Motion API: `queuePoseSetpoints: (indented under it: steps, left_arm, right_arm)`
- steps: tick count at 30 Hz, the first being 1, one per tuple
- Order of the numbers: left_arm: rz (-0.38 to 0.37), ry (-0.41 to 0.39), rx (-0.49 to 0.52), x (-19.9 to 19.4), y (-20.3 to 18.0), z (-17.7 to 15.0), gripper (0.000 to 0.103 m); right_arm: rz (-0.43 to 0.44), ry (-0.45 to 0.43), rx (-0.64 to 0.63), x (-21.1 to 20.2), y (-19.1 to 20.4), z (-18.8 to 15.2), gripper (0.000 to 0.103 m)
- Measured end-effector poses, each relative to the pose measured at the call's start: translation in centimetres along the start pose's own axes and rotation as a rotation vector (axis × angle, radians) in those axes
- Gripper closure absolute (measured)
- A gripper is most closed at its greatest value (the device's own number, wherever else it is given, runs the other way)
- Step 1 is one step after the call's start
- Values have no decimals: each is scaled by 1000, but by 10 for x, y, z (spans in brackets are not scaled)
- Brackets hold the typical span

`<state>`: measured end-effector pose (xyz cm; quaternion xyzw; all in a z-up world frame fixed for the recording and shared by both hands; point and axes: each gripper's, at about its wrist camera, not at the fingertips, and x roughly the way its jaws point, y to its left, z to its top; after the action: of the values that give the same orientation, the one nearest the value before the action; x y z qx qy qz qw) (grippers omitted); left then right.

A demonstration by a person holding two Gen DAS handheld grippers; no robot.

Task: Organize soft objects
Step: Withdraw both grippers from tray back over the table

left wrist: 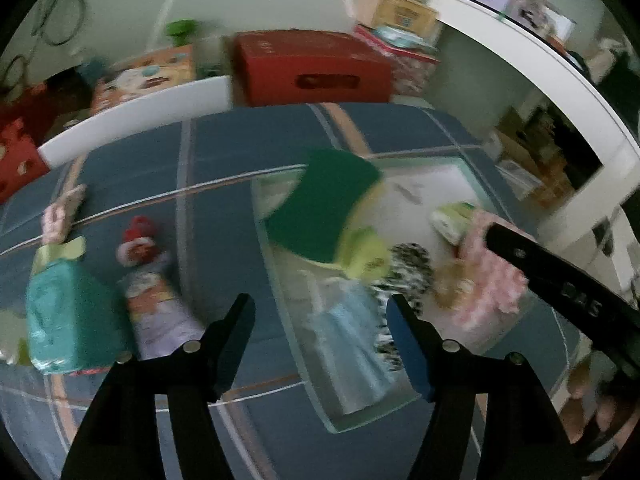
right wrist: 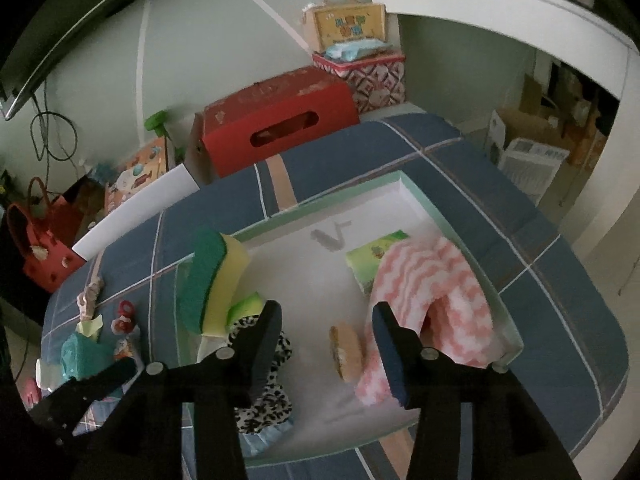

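A white tray with a pale green rim (right wrist: 404,179) (left wrist: 460,160) lies on a blue plaid bed. In it are a green-and-yellow sponge (right wrist: 212,280) (left wrist: 324,204) leaning at its left side, a pink-and-white wavy cloth (right wrist: 432,292) (left wrist: 488,280), a leopard-print soft item (right wrist: 264,400) (left wrist: 408,268), a light blue item (left wrist: 352,344), a small tan piece (right wrist: 346,346) and a green packet (right wrist: 374,258). My left gripper (left wrist: 320,316) is open and empty above the tray's left rim. My right gripper (right wrist: 326,320) is open and empty over the tray's middle.
Left of the tray on the bed lie a teal packet (left wrist: 68,316) (right wrist: 86,354), a small red-capped doll (left wrist: 140,248) and a pink strip (left wrist: 60,216). A red box (right wrist: 276,120) (left wrist: 312,66), bags and a white desk (right wrist: 520,20) stand beyond the bed.
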<state>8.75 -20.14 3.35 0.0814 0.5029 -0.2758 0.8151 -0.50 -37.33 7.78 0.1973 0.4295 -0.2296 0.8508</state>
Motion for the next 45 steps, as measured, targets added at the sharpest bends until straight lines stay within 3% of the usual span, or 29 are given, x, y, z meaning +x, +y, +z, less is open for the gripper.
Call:
queuePoseSetpoints:
  steps: [1,4,10,21,26,45]
  left_arm:
    - [20,-3,-16,-2,6,0,33]
    - [77,-14,-60,-6,24,1,16]
    - [158,-15,-135,-10,57,-1,12]
    - [191,-32,-203,-25,87,-5,11]
    - [223,-48,-231,-35,102,-9,4]
    - [297,-131,-438,-93,197,-39,4]
  right_arm:
    - [-4,0,-8,-1,2,0,46]
    - [-26,5,-41,-2,9,0,41]
    - [-45,20,-87,0,21,-2,34]
    - [-11,30,-159,3,58,-8,31]
    - [7,36,-225,6,83,-15,6]
    - [82,46,-333,8,155,-34,5]
